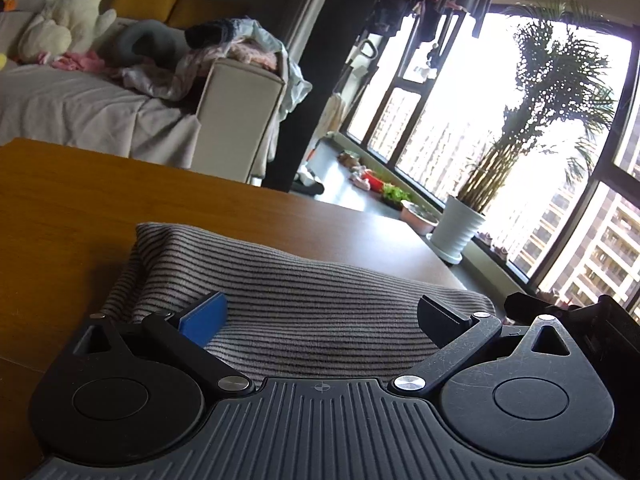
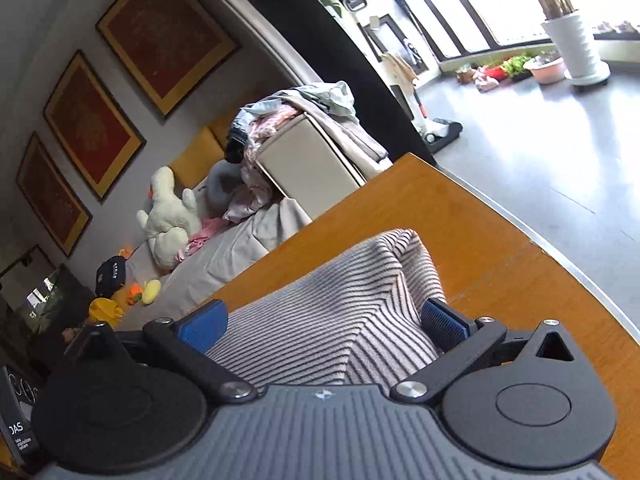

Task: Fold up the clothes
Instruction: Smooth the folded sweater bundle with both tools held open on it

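Observation:
A grey garment with thin dark stripes [image 1: 288, 280] lies folded in a thick bundle on the wooden table [image 1: 60, 208]. My left gripper [image 1: 324, 316] is open, low over the bundle's near edge, with the fabric spanning the wide gap between its blue pad and its black finger. In the right wrist view the same striped garment [image 2: 344, 300] bulges up between the fingers of my right gripper [image 2: 324, 326], which is also open wide, its blue pads [image 2: 204, 328] on either side of the cloth. A folded corner points away toward the table's far edge.
The table's rounded edge [image 2: 560, 252] runs close on the right. Beyond it are a sofa [image 1: 80, 108] with a plush toy [image 1: 68, 20] and a heap of clothes [image 1: 240, 48]. A white plant pot [image 1: 456, 232] stands by the windows.

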Available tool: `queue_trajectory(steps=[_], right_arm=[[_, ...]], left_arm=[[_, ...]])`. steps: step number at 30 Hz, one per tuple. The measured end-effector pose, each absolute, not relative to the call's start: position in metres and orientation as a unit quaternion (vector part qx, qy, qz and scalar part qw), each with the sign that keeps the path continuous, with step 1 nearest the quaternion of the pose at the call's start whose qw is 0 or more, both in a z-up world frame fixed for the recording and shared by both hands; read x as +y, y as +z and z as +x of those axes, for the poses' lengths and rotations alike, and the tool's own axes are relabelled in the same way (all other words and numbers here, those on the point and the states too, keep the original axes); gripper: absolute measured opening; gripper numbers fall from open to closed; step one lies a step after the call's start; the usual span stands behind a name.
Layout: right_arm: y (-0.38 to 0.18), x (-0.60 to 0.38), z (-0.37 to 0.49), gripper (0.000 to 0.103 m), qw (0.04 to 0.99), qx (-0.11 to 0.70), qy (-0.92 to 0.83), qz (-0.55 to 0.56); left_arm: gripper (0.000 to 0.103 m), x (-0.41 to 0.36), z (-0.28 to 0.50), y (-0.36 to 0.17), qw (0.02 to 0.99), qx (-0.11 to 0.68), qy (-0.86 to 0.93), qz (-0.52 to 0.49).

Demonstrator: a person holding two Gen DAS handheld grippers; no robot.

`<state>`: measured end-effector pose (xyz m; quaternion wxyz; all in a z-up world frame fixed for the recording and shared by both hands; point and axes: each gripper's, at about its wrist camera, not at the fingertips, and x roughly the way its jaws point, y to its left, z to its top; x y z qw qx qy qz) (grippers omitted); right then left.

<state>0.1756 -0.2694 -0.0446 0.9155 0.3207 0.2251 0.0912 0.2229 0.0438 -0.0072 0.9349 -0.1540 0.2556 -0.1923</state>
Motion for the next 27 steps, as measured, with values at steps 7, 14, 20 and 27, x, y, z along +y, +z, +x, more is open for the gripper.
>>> queue_trajectory(steps=[7, 14, 20, 27], right_arm=[[-0.047, -0.271, 0.173, 0.103, 0.913, 0.229, 0.096, 0.322], [-0.048, -0.271, 0.172, 0.103, 0.914, 0.226, 0.096, 0.324], [-0.047, -0.271, 0.174, 0.103, 0.914, 0.229, 0.096, 0.321], [-0.043, -0.257, 0.161, 0.103, 0.917, 0.246, 0.082, 0.303]], left_arm=[[0.103, 0.043, 0.226, -0.007, 0.934, 0.259, -0.196, -0.151], [0.103, 0.044, 0.226, -0.008, 0.933, 0.259, -0.199, -0.154], [0.103, 0.042, 0.226, -0.007, 0.933, 0.260, -0.198, -0.150], [0.103, 0.033, 0.242, -0.004, 0.931, 0.288, -0.214, -0.073]])
